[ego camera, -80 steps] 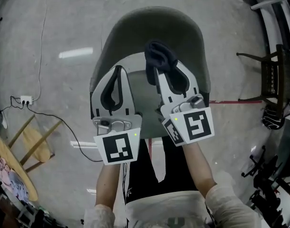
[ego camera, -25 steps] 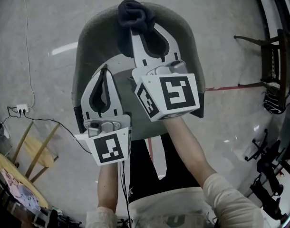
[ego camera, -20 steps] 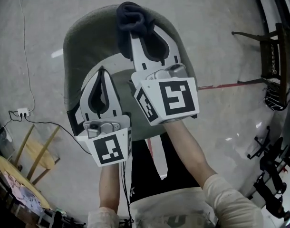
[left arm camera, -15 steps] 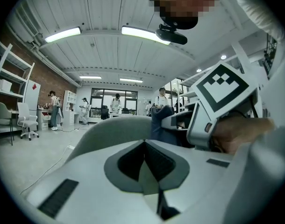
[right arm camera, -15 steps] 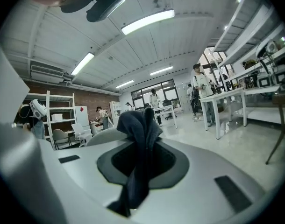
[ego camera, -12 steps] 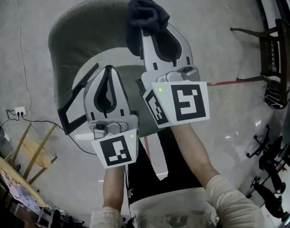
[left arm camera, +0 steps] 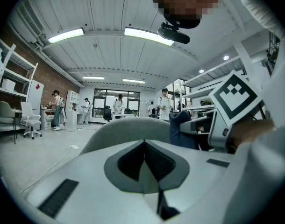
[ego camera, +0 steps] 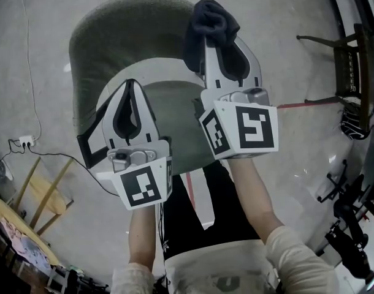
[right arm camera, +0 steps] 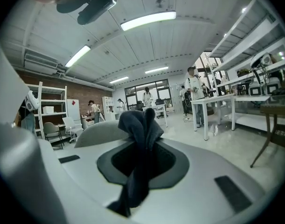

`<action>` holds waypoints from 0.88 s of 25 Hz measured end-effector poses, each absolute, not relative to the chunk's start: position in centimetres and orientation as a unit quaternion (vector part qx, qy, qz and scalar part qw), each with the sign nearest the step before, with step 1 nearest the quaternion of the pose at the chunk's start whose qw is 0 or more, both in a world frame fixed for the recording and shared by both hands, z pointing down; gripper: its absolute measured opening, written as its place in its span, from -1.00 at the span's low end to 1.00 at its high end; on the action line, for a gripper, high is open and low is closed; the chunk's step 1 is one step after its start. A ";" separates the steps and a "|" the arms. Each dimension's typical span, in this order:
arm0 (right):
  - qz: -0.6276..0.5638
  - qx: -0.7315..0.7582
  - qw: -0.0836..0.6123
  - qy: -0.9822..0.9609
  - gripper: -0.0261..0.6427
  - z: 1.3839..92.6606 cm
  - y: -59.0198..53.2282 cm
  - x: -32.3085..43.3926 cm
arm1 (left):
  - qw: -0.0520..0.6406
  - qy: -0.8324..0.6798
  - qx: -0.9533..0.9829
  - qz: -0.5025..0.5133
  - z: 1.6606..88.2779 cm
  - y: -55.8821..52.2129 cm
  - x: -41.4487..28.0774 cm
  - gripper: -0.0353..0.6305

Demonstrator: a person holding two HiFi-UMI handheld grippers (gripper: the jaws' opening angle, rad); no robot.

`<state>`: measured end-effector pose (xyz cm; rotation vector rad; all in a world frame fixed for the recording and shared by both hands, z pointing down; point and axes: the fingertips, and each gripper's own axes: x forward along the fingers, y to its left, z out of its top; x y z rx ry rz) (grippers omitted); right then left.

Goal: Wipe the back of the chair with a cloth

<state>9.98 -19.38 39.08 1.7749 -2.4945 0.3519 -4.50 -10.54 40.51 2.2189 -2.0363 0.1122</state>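
The chair's grey-green curved back [ego camera: 125,23] fills the upper head view, with its seat [ego camera: 171,112] below. A dark blue cloth [ego camera: 213,20] is bunched at the right end of the back's top rim. My right gripper [ego camera: 206,41] is shut on it. In the right gripper view the cloth [right arm camera: 140,125] hangs between the jaws, with the chair back [right arm camera: 98,132] just behind and left. My left gripper [ego camera: 132,86] hovers over the seat's left side, shut with nothing in it. In its own view the left gripper [left arm camera: 144,143] has its jaws together in front of the chair back [left arm camera: 128,127].
On the concrete floor, a wooden stool [ego camera: 43,195] and a power strip with its cable [ego camera: 24,141] lie to the left. A dark chair [ego camera: 352,72] and a red floor line [ego camera: 297,105] are to the right. Several people, tables and shelves stand far off.
The right gripper lifted the cloth from inside the back to the top rim, then slid it rightward along the rim. The left gripper stayed shut over the seat.
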 end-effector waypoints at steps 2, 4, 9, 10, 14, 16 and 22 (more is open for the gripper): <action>0.111 0.562 0.026 -0.819 -0.75 38.7 -18.7 8.9 | 0.067 -0.679 0.730 0.040 40.7 -10.3 -5.2 -0.85; 0.109 0.535 0.020 -0.837 -0.75 38.5 -17.9 7.1 | 0.073 -0.680 0.728 0.045 41.1 -10.0 -5.9 -0.85; 0.110 0.457 0.015 -0.882 -0.75 39.3 -15.7 0.2 | 0.069 -0.698 0.711 0.045 41.6 -8.4 -9.4 -0.85; 0.114 0.443 0.014 -0.889 -0.75 39.7 -15.3 -1.3 | 0.068 -0.704 0.705 0.044 41.9 -8.1 -10.3 -0.85; 0.134 0.390 0.016 -0.911 -0.75 41.7 -13.7 -6.6 | 0.063 -0.719 0.690 0.051 42.9 -6.5 -13.5 -0.85; 0.136 0.366 0.020 -0.920 -0.75 42.5 -12.9 -9.0 | 0.056 -0.729 0.681 0.043 42.9 -5.7 -14.8 -0.85; 0.164 0.314 0.028 -0.935 -0.75 45.1 -11.1 -15.3 | 0.090 -0.755 0.647 0.055 44.8 -3.3 -18.5 -0.85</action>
